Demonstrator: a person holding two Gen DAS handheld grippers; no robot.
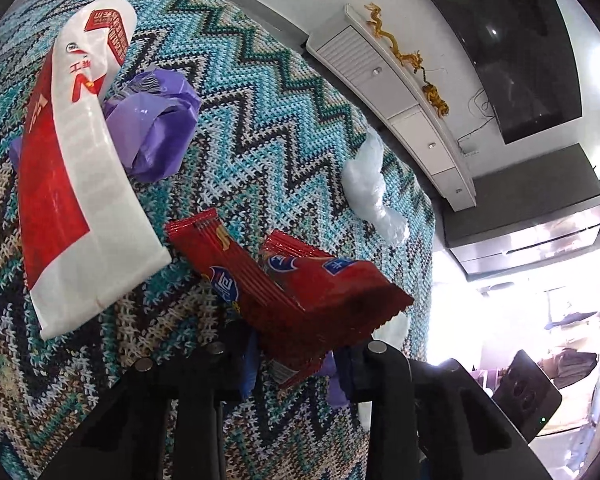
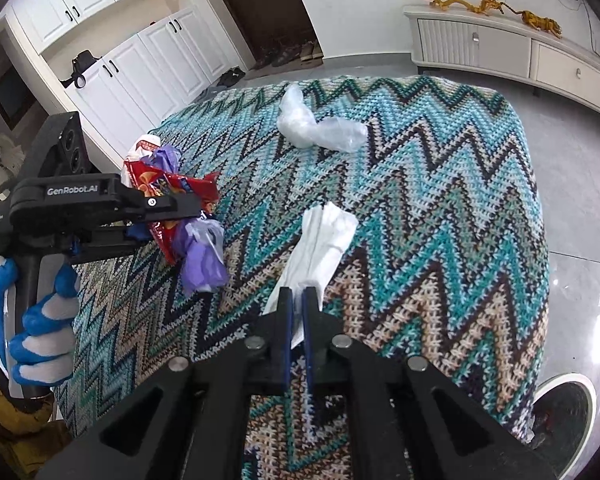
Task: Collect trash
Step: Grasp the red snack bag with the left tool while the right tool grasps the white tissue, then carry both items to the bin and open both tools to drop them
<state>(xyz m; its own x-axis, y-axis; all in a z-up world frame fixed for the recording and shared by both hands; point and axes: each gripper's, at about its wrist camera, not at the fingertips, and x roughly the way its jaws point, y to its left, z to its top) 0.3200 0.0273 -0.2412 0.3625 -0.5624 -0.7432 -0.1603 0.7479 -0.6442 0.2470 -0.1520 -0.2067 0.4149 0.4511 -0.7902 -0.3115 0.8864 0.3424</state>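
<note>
A zigzag knit blanket (image 1: 260,128) (image 2: 440,168) covers the table. My left gripper (image 1: 300,346) (image 2: 198,216) is shut on a bunch of red snack wrappers (image 1: 300,296) (image 2: 168,188), with a scrap of purple plastic (image 1: 336,384) (image 2: 204,256) hanging from the same grip just over the blanket. Beyond it lie a red-and-white bag (image 1: 72,168), a crumpled purple bag (image 1: 160,132) and a clear plastic bag (image 1: 372,188) (image 2: 320,128). My right gripper (image 2: 297,304) is shut on a folded white paper (image 2: 324,244) that points away across the blanket.
A white low cabinet (image 2: 500,48) (image 1: 400,92) with golden dragon figures (image 2: 480,2) stands beyond the table, and a dark TV (image 1: 520,40) hangs above it. White cupboards (image 2: 120,60) and a dark door (image 2: 268,4) are at the back left. A shoe (image 2: 564,412) rests on the floor.
</note>
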